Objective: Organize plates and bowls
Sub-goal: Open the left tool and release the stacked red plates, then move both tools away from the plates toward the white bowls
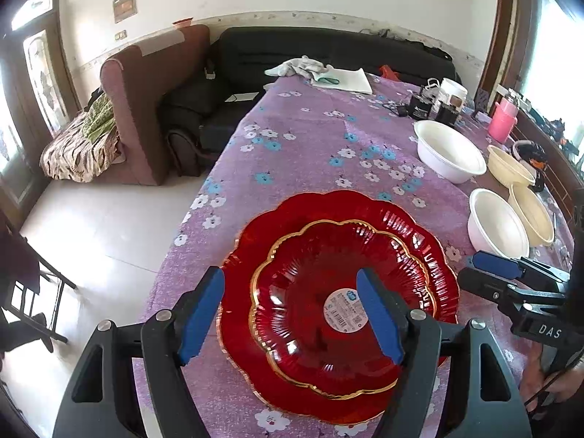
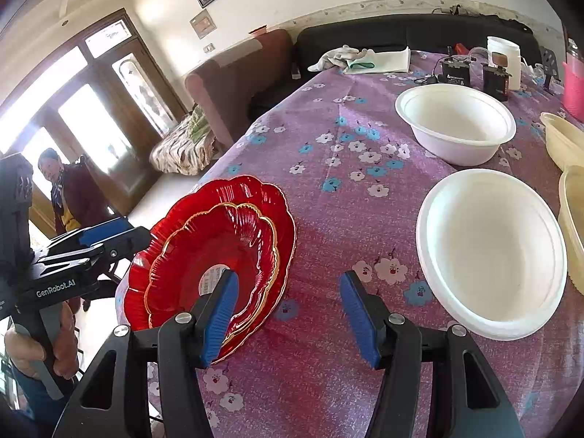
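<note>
Hovering over the near end of the desk [image 1: 299, 138], the left gripper [image 1: 292, 314] stood with its jaws wide and nothing between the pads, aimed down at the red plates. The small plate [image 1: 328, 310], gold-rimmed and carrying a round label, sat nested inside the big plate [image 1: 255, 241], and both lay near the desk's left edge on the flowered purple cloth. The right gripper [image 2: 288, 314] hung just to the right of that stack, jaws also parted and holding nothing, with bare cloth showing between its pads. To its right sat the near white bowl [image 2: 489, 252], with the far white bowl [image 2: 456, 124] beyond it, apart from each other; two cream bowls [image 1: 525, 197] lay at the right side of the desk, close together. The plates looked already sorted, so the step in hand seemed to be the bowls. The next move would likely call for the right gripper to swing right, straddle the near bowl's rim with one pad inside and one outside, close gently since the thin wall may flex, then lift and lower the bowl squarely into the far one. A tilted approach could tip or slide the light bowl on the cloth.
</note>
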A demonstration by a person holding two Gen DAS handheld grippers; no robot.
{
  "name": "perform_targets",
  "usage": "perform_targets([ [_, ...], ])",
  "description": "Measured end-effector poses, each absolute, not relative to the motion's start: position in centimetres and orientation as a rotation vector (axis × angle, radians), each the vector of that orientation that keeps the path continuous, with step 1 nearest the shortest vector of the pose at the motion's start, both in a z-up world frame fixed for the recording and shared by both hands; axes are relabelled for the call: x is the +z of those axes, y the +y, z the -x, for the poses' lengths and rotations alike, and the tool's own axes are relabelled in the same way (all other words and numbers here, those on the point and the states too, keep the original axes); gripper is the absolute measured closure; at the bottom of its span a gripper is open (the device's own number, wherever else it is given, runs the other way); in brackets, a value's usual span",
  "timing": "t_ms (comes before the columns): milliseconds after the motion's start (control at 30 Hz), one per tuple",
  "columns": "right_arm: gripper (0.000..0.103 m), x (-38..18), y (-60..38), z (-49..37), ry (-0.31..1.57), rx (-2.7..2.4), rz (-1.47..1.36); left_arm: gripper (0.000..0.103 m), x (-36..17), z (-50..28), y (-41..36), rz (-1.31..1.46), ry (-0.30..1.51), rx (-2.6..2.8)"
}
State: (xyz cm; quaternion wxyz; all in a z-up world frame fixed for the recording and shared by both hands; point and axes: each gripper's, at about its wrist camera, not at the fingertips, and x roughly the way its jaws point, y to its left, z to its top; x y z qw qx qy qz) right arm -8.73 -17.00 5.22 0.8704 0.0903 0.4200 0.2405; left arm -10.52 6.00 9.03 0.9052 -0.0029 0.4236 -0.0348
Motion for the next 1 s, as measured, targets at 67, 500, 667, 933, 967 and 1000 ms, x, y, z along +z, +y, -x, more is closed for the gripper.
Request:
perform_targets([
  [67, 0.040, 5.3, -16.8, 8.6, 0.878, 0.507, -0.187, 0.028, 9.2, 10.7, 6.9, 0.027, 0.872, -0.055],
  [500, 0.039, 5.7, -19.0, 8.3, 0.853, 0.479, -0.239, 0.028, 10.3, 10.9, 3.4, 0.002, 0.854, -0.143],
  [667, 0.039, 6.7, -18.8, 8.4, 0.835, 0.478, -0.212, 0.028, 11.2, 9.2, 2.9, 0.002, 0.853, -0.130],
  [933, 0.040, 7.1, -21.8, 8.7, 0.817, 0.429, -0.234, 0.027, 10.6, 9.5, -1.1, 0.009, 0.862, -0.249],
  [967, 0.040, 7.2, -22.4, 8.8, 0.813, 0.416, -0.246, 0.028, 10.4, 9.5, -1.8, 0.011, 0.866, -0.271],
  [1000, 0.040, 7.1, -23.1, 8.9, 0.808, 0.404, -0.258, 0.028, 10.3, 9.5, -2.4, 0.012, 0.869, -0.288],
])
